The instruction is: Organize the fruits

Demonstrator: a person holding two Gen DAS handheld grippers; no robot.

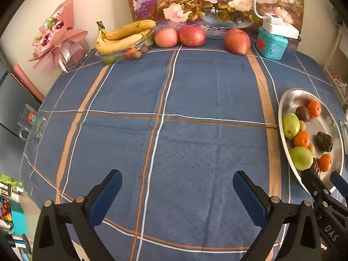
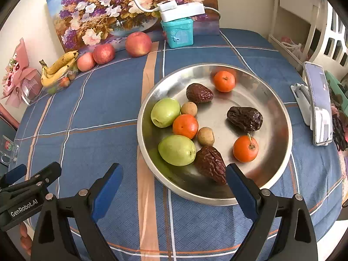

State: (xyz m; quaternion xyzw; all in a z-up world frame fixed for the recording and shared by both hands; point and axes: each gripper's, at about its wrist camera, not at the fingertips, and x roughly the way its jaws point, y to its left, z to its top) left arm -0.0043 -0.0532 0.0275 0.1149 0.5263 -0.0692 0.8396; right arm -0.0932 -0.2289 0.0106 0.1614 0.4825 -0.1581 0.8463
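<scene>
A steel plate [image 2: 271, 100] holds two green fruits [image 2: 176, 150], three small oranges [image 2: 185, 126], three dark dates [image 2: 244, 118] and two small brown fruits [image 2: 205, 135]. It also shows in the left wrist view [image 1: 291, 100] at the right. My right gripper [image 2: 174, 180] is open over the plate's near rim, beside a date [image 2: 209, 163]. My left gripper [image 1: 177, 184] is open and empty above bare cloth. At the back stand three red apples [image 1: 192, 35] and a glass dish [image 1: 121, 53] with bananas [image 1: 124, 35] and small fruits.
A blue checked cloth [image 1: 174, 100] covers the table. A flower painting [image 1: 213, 0], a teal box [image 1: 270, 44] with a white charger, a pink bouquet [image 1: 56, 34] and a glass mug [image 1: 31, 122] line the edges. A phone on a stand [image 2: 318, 104] stands at the right.
</scene>
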